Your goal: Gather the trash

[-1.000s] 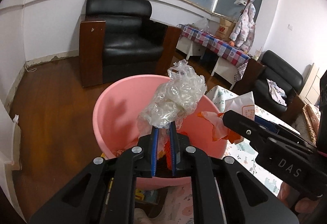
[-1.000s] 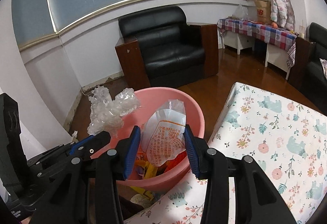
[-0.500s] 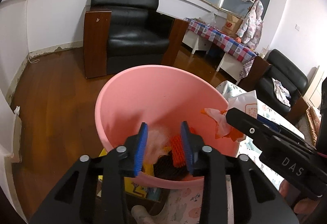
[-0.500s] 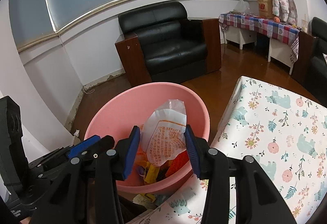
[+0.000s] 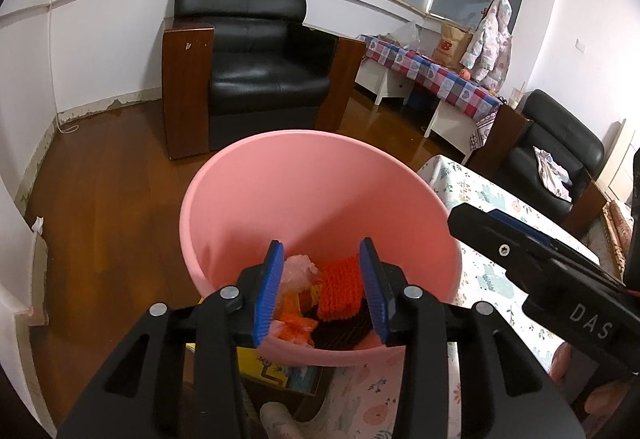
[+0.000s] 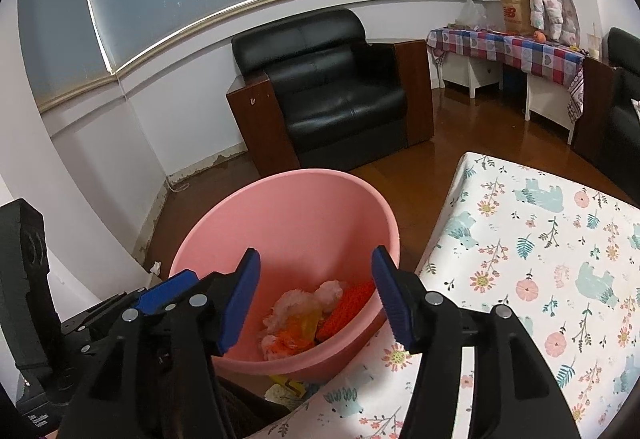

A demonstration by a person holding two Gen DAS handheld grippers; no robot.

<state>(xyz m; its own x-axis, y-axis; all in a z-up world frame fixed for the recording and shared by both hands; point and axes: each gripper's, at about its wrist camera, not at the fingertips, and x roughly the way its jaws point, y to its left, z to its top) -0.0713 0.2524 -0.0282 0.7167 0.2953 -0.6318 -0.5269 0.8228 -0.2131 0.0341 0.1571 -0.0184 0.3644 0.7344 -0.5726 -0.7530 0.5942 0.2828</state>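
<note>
A pink plastic basin [image 5: 280, 199] stands off the table's corner and shows in the right wrist view too [image 6: 304, 215]. Trash lies in its bottom: an orange foam net [image 5: 340, 289], crumpled clear plastic [image 5: 298, 271] and orange wrappers [image 6: 294, 335]. My left gripper [image 5: 322, 291] is open and empty over the basin's near rim. My right gripper [image 6: 314, 301] is open and empty above the basin, just right of the left one [image 6: 168, 289]. The right gripper also shows in the left wrist view [image 5: 540, 267].
A table with a floral bear cloth [image 6: 560, 279] lies to the right. A black armchair with wooden sides [image 5: 248, 71] stands behind the basin on the wood floor. A checked-cloth side table [image 5: 432, 71] and another black chair [image 5: 556, 151] are at the back right.
My left gripper let go of the bubble-wrap wad, then my right gripper opened and dropped the white printed bag. Both now lie in the basin. Both grippers stand wider open.
</note>
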